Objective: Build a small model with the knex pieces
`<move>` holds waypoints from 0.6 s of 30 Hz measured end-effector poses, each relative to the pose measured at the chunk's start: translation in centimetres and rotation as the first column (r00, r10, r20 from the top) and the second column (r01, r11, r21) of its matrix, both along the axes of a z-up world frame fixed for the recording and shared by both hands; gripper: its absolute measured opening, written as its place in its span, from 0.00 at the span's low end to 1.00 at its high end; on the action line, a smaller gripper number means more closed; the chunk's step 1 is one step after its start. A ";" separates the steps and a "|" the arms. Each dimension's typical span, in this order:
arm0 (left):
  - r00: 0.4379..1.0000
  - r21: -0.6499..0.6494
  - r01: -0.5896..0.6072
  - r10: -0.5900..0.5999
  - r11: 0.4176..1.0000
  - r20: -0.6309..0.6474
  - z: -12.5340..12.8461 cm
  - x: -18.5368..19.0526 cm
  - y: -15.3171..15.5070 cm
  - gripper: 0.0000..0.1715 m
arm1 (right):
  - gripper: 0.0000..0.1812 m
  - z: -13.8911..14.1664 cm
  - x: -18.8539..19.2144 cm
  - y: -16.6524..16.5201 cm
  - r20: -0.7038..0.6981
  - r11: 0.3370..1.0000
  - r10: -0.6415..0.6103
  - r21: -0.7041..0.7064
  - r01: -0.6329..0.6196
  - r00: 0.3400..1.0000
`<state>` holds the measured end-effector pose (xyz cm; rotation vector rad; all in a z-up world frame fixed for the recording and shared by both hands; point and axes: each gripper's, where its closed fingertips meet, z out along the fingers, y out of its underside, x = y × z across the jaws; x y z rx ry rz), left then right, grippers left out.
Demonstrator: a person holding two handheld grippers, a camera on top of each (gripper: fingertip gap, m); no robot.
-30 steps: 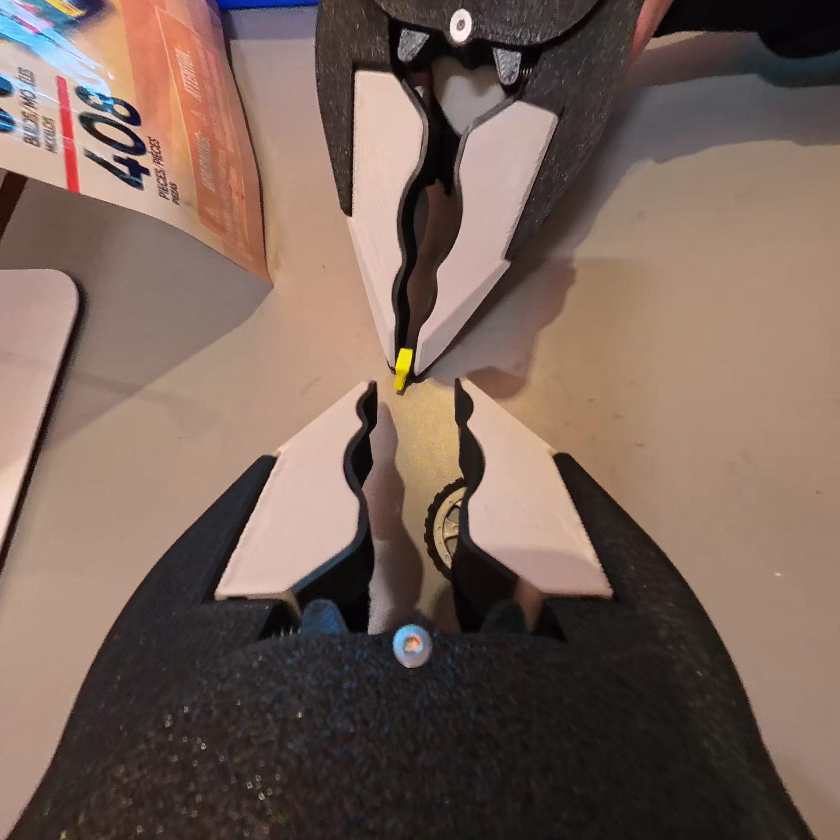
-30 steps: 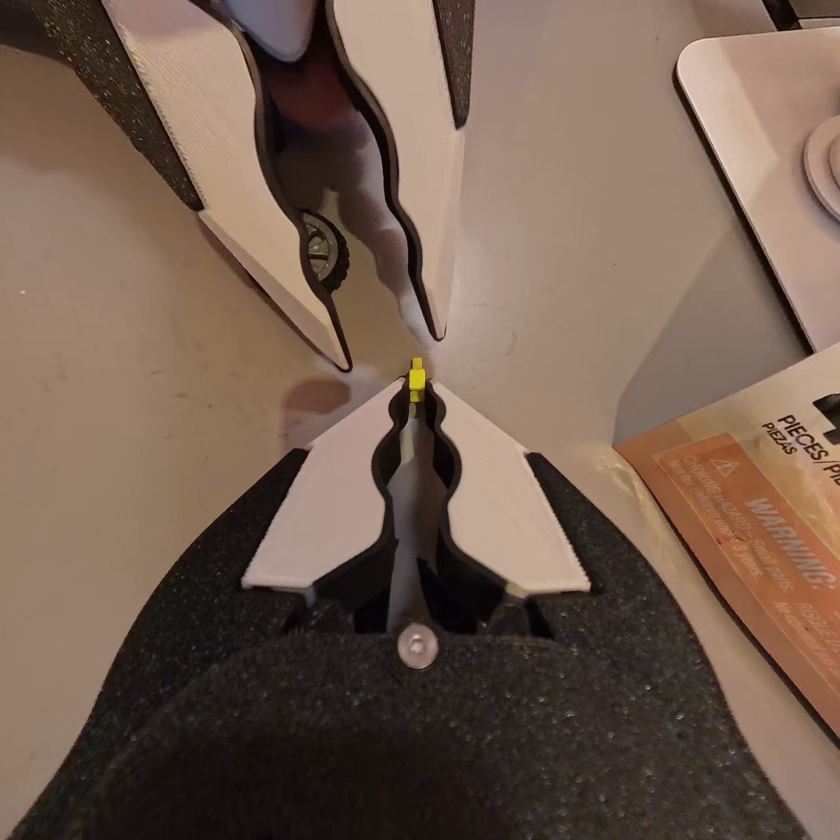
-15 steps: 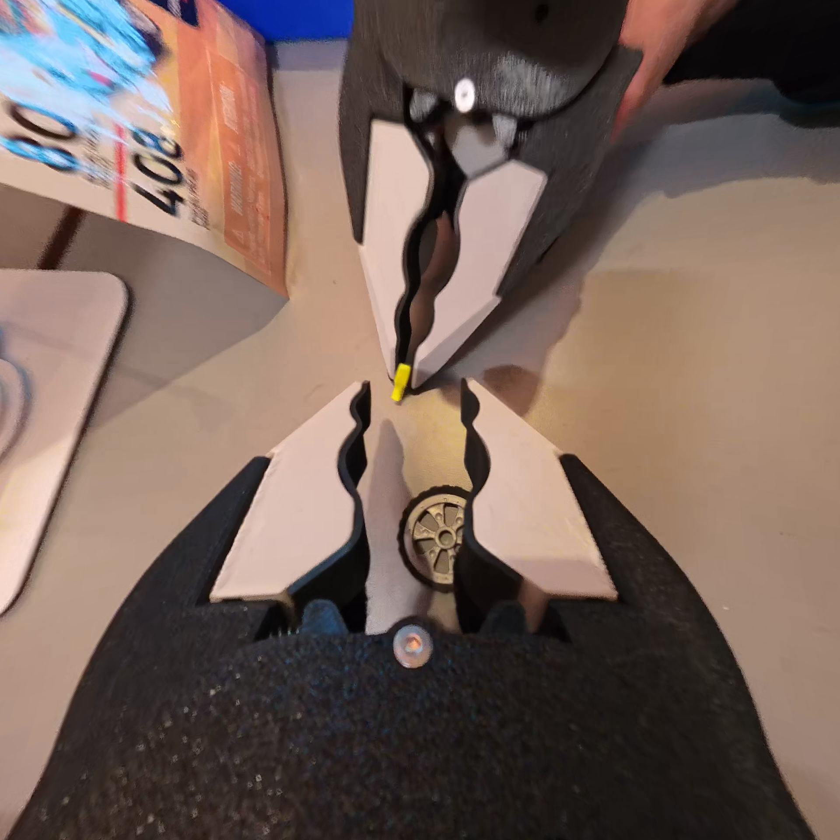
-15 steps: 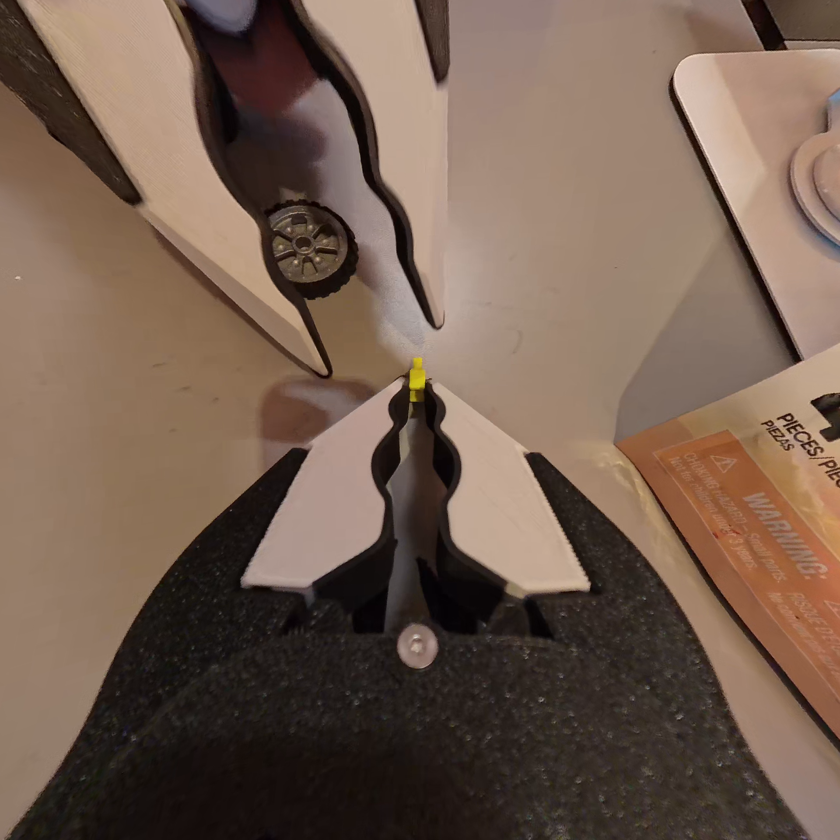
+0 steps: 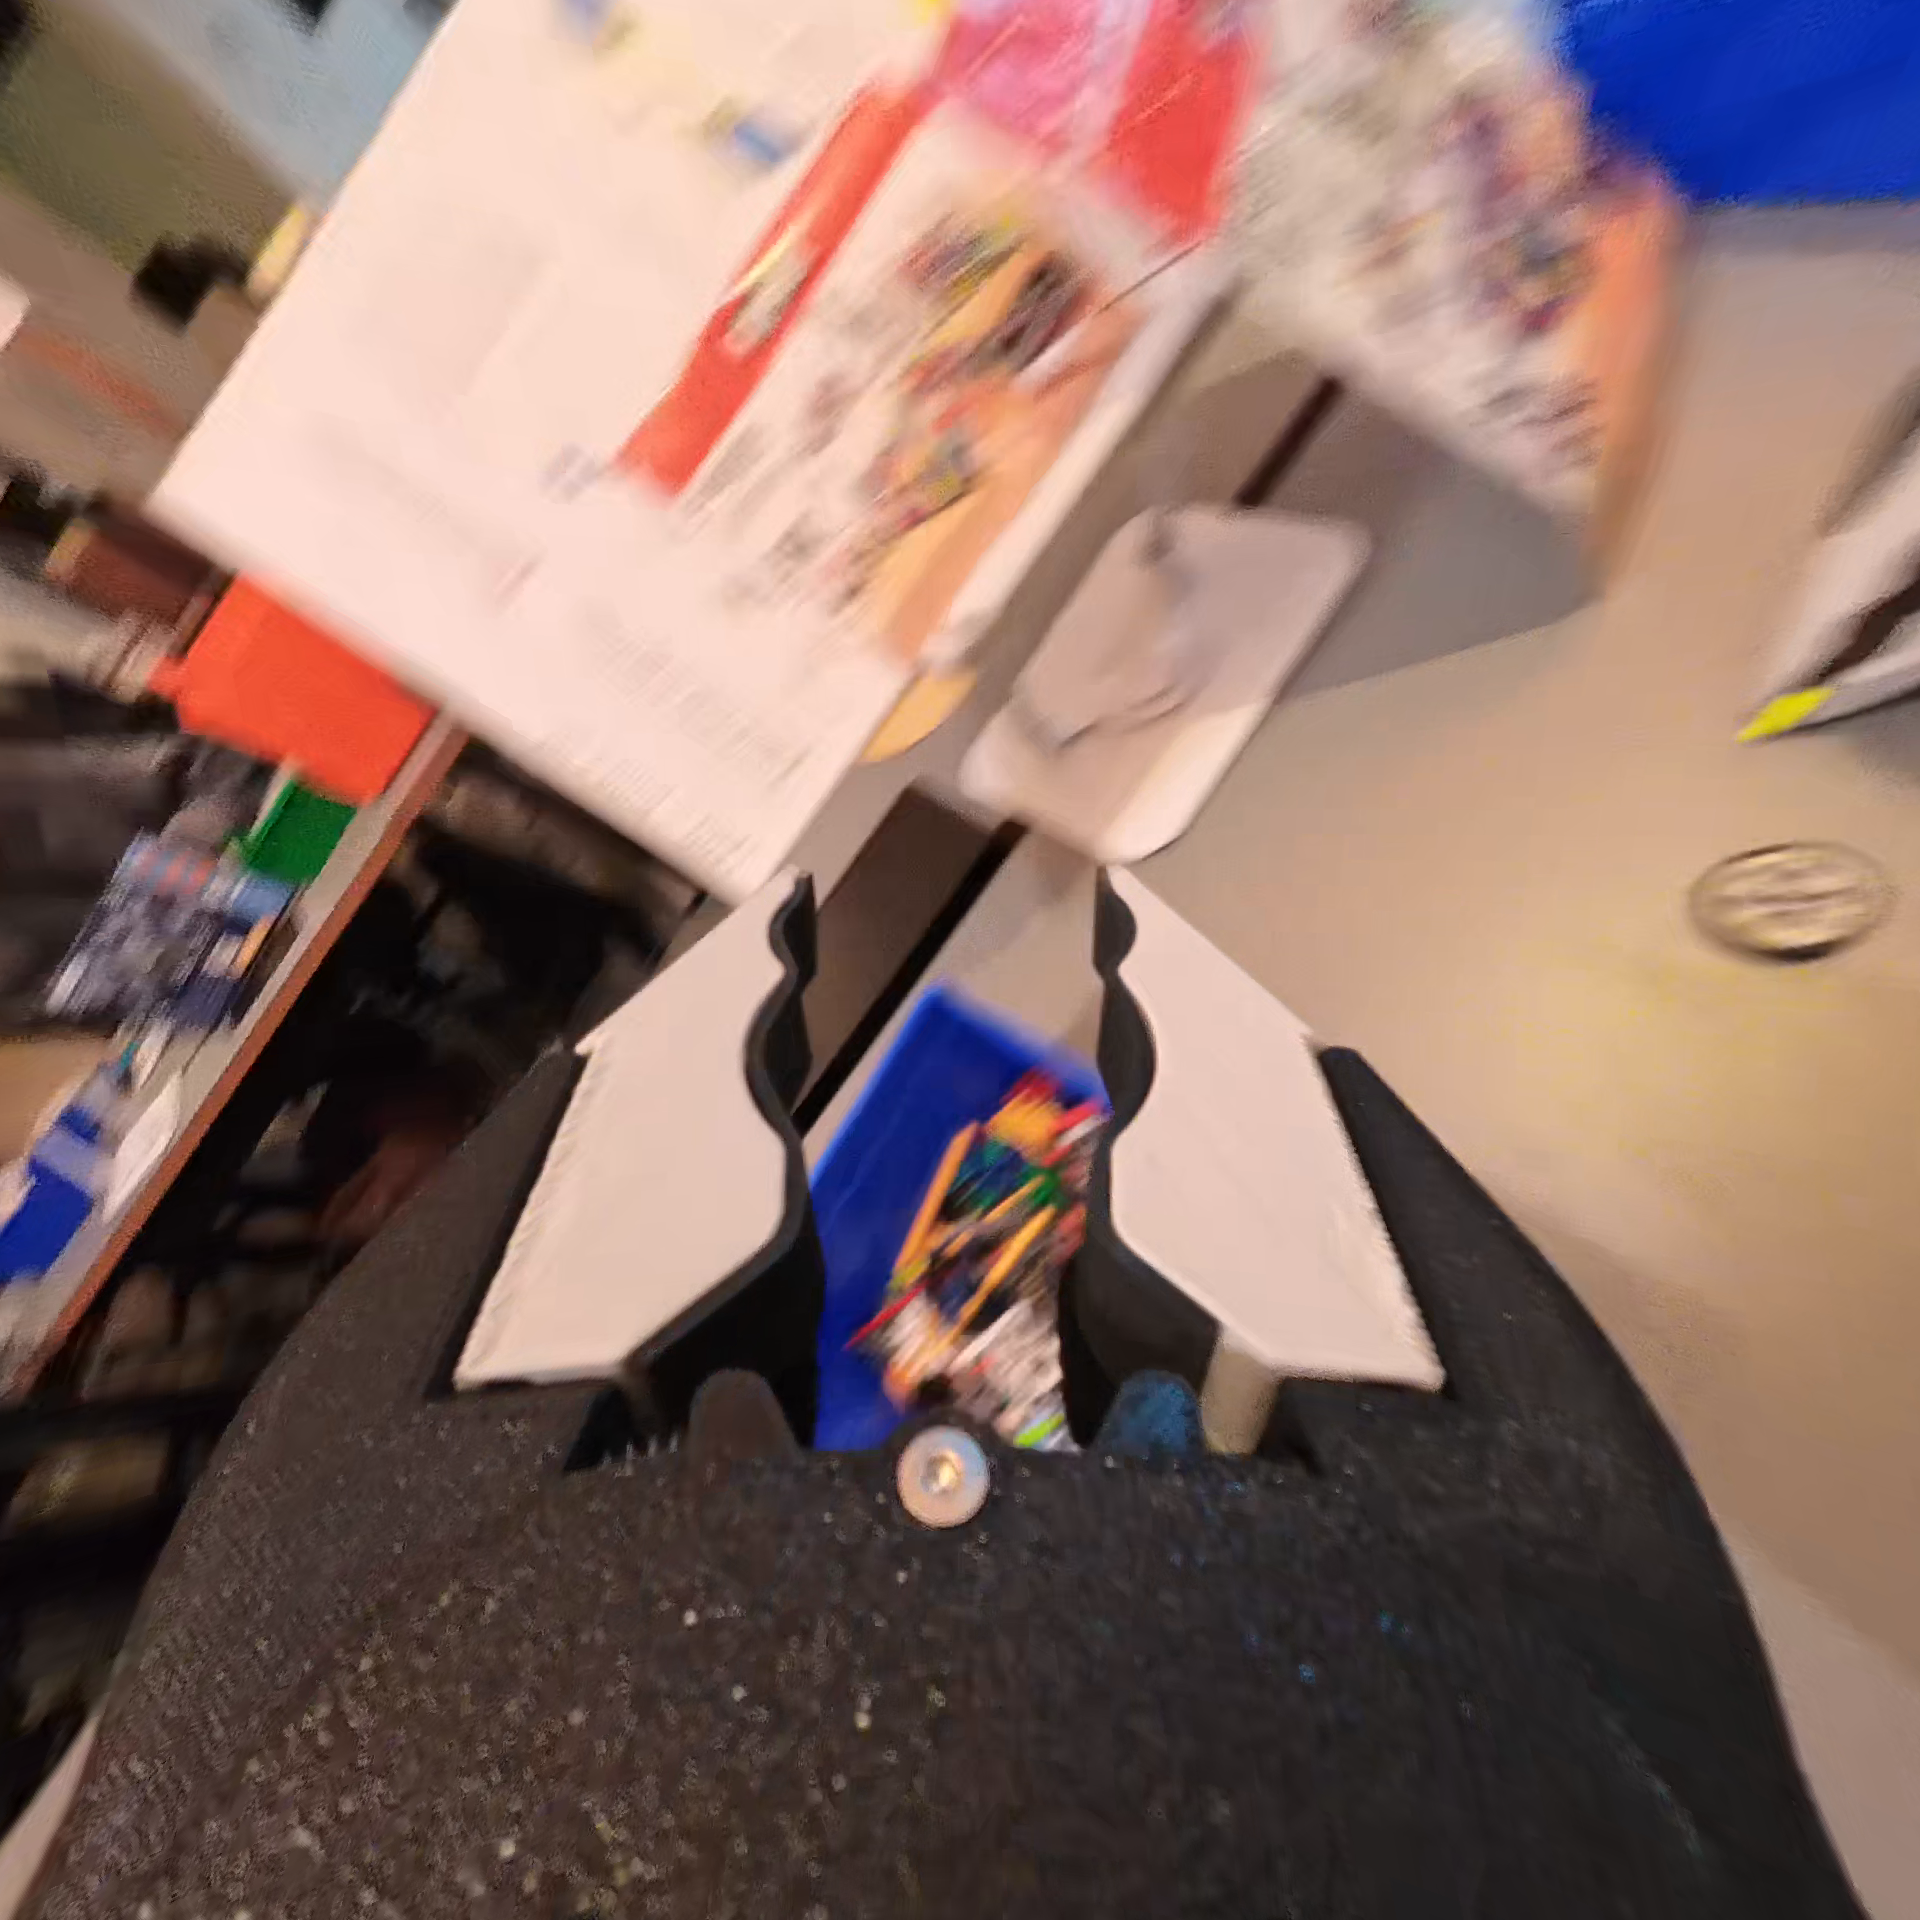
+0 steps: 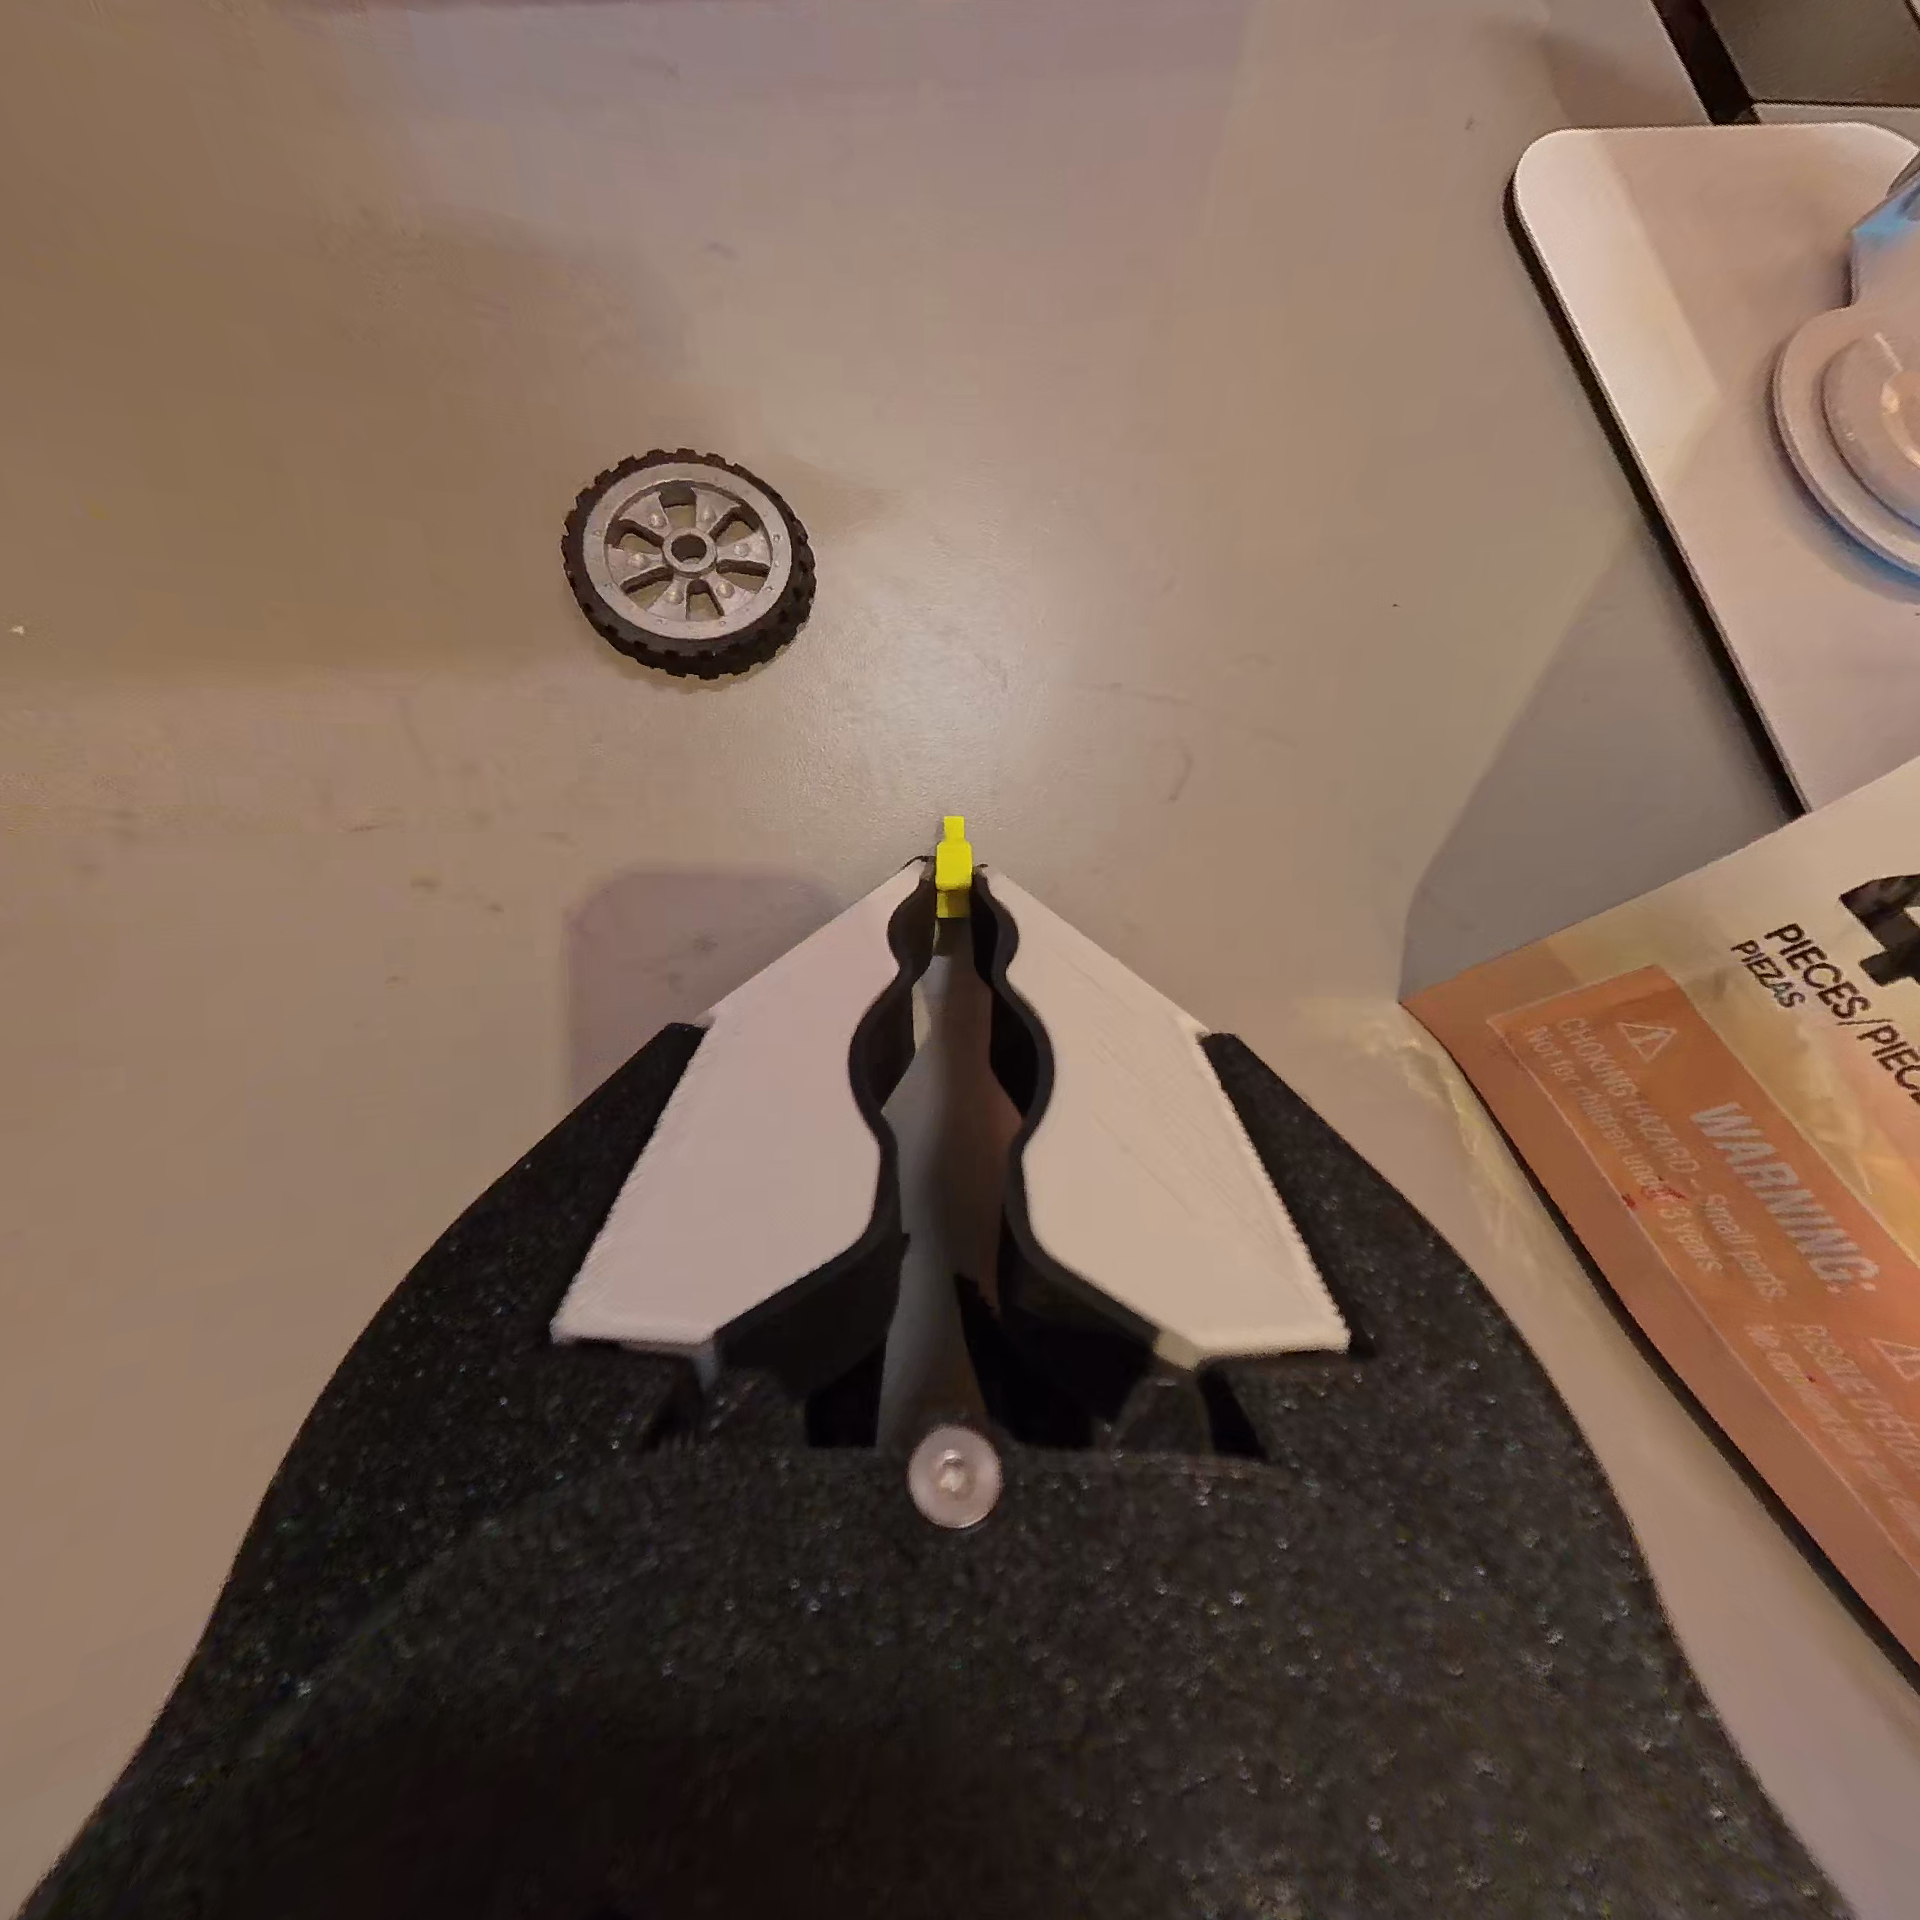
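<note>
Left hand-held gripper (image 5: pixel 951 904): jaws wide apart, nothing between them, tilted and raised off the pale grey bench (image 5: pixel 1558 1091). Left wrist view heavily motion-blurred. Seen below through the open fingers, a blue plastic bin of mixed coloured small parts (image 5: pixel 935 1195). Beyond the tips, a large white printed cardboard box (image 5: pixel 623 416) and a flat pale grey rounded-corner tray (image 5: pixel 1174 665). Farther right on the bench, a blurred round grey disc (image 5: pixel 1787 899), probably the wheel, well apart from this gripper.

Small black-tyred toy wheel with silver spoked hub (image 6: pixel 689 566): lying flat on the bench in the right wrist view, left of and beyond the right gripper's tips, touching nothing.

Right hand-held gripper (image 6: pixel 951 878): jaws narrowed almost to touching, pinching a tiny yellow plastic peg (image 6: pixel 952 862) at the very tips, peg end poking forward past them. Held low above the bench. To the right, an orange-and-cream printed plastic bag (image 6: pixel 1714 1195) lying flat near the gripper body; behind it, the same grey tray with a round clear-topped disc on it.

Risks, as judgement: very shallow hold on the peg, only the fingertips bearing on it; slight slackening or a knock against the bench likely to flick it out, and hard to find among the clutter. Wheel loose on a smooth surface; a nudge could slide it or set it rolling. Left gripper over the parts bin and blurred; a fast swing could clip the bin rim or the box.
</note>
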<state>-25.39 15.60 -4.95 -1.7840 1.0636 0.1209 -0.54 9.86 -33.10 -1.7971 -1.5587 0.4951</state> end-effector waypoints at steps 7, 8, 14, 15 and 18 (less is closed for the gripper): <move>0.908 -0.323 -0.418 0.398 0.849 -0.130 -8.6 -27.7 10.7 0.24 | 0.03 0.0 0.0 0.1 -0.012 0.999 -0.008 -0.036 0.008 1.000; 0.896 -0.348 -0.443 0.408 0.826 -0.174 -10.8 -30.2 11.7 0.23 | 0.03 0.0 0.0 0.2 -0.014 0.999 -0.012 -0.045 0.011 1.000; 0.864 -0.438 -0.500 0.398 0.747 -0.307 -20.1 -39.2 19.0 0.23 | 0.03 0.0 0.0 0.5 -0.036 0.992 -0.034 -0.120 0.029 0.999; 0.851 -0.447 -0.518 0.387 0.730 -0.354 -21.2 -40.5 19.9 0.23 | 0.03 0.0 0.0 0.5 -0.040 0.991 -0.036 -0.133 0.031 0.999; 0.834 -0.477 -0.536 0.351 0.697 -0.425 -23.2 -43.1 22.5 0.24 | 0.03 0.1 0.1 0.6 -0.054 0.983 -0.046 -0.180 0.035 0.998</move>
